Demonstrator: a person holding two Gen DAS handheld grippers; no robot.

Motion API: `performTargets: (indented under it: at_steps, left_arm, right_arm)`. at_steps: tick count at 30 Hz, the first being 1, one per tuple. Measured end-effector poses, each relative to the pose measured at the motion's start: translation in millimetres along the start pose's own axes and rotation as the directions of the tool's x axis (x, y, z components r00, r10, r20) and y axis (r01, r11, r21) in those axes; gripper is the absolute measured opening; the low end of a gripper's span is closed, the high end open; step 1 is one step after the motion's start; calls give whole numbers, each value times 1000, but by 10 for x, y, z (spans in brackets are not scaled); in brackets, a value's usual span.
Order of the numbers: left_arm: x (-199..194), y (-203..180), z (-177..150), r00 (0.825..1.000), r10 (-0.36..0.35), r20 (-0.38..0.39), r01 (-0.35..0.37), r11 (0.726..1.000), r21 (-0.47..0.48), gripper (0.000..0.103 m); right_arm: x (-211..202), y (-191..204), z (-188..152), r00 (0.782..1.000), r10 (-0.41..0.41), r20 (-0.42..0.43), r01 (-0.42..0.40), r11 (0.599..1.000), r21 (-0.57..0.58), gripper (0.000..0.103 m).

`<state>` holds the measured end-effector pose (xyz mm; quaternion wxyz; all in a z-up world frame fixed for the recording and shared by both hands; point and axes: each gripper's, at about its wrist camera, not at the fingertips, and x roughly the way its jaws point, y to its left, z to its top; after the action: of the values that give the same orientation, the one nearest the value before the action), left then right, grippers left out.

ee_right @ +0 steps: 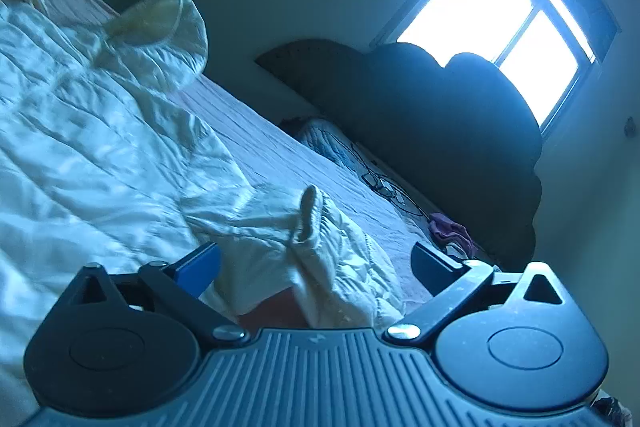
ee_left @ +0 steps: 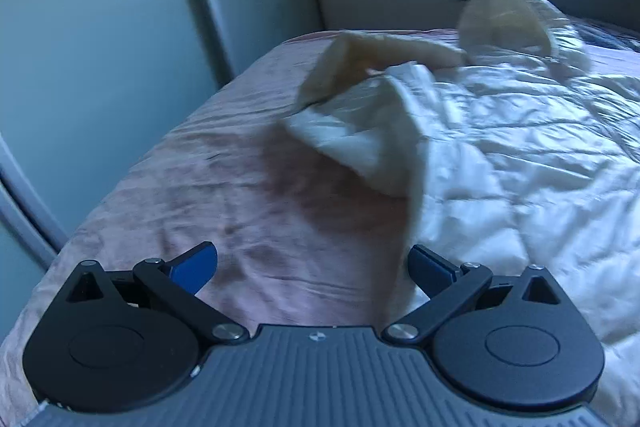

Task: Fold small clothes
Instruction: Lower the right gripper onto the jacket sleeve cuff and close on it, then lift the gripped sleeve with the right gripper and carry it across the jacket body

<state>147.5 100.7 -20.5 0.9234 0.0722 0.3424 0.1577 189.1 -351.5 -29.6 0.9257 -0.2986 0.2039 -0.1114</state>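
A white quilted jacket [ee_left: 500,147] lies spread on the pink bedspread [ee_left: 224,195], its cream-lined hood [ee_left: 504,15] at the far end. One sleeve [ee_left: 360,123] is folded over near the middle. My left gripper [ee_left: 312,265] is open just above the bedspread, beside the jacket's left edge, nothing between its blue pads. In the right wrist view the same jacket [ee_right: 88,155] fills the left side, hood [ee_right: 168,23] at the top. My right gripper [ee_right: 316,265] is open over the other sleeve [ee_right: 288,239], whose cuff [ee_right: 308,211] sticks up; the pads do not touch it.
A glossy wardrobe door [ee_left: 100,47] stands close along the bed's left side. A dark headboard [ee_right: 440,131] and a bright window [ee_right: 492,27] lie beyond the bed. A patterned pillow [ee_right: 332,143], dark cables [ee_right: 384,183] and a small purple item [ee_right: 452,227] rest near the headboard.
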Motion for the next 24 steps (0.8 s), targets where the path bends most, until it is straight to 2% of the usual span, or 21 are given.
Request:
performTargets:
  at_steps: [3, 5, 7, 9, 12, 14, 16, 19, 24]
  left_arm:
    - [8, 33, 49, 1000, 11, 6, -11, 999, -39, 103]
    - [4, -32, 42, 1000, 1, 14, -1, 999, -33, 103]
    - [37, -128, 4, 1000, 4, 9, -3, 1000, -14, 103]
    - [83, -186, -53, 1000, 11, -7, -11, 1000, -2, 103]
    - [99, -180, -132, 1000, 26, -1, -26, 1000, 0, 103]
    - [103, -161, -154, 999, 32, 5, -32, 999, 6, 103]
    - [106, -139, -159, 999, 35, 5, -35, 999, 6, 103]
    - [94, -106, -169, 1000, 29, 10, -29, 1000, 12, 103]
    - [88, -73, -202, 998, 55, 25, -56, 997, 44, 103]
  right_arm:
    - [147, -104, 5, 1000, 16, -18, -15, 999, 52, 91]
    - [216, -132, 6, 1000, 10, -21, -9, 998, 69, 89]
    - [282, -96, -9, 1000, -4, -18, 5, 998, 55, 86]
    - [355, -35, -27, 999, -25, -27, 25, 999, 19, 78]
    - [425, 10, -62, 999, -21, -41, 22, 1000, 7, 72]
    - [439, -9, -68, 999, -6, -41, 7, 999, 32, 60]
    - [457, -36, -64, 999, 10, -48, -7, 998, 64, 57]
    - [481, -97, -54, 997, 60, -55, -52, 990, 131, 46]
    - [508, -255, -46, 992, 114, -56, -96, 962, 257, 42]
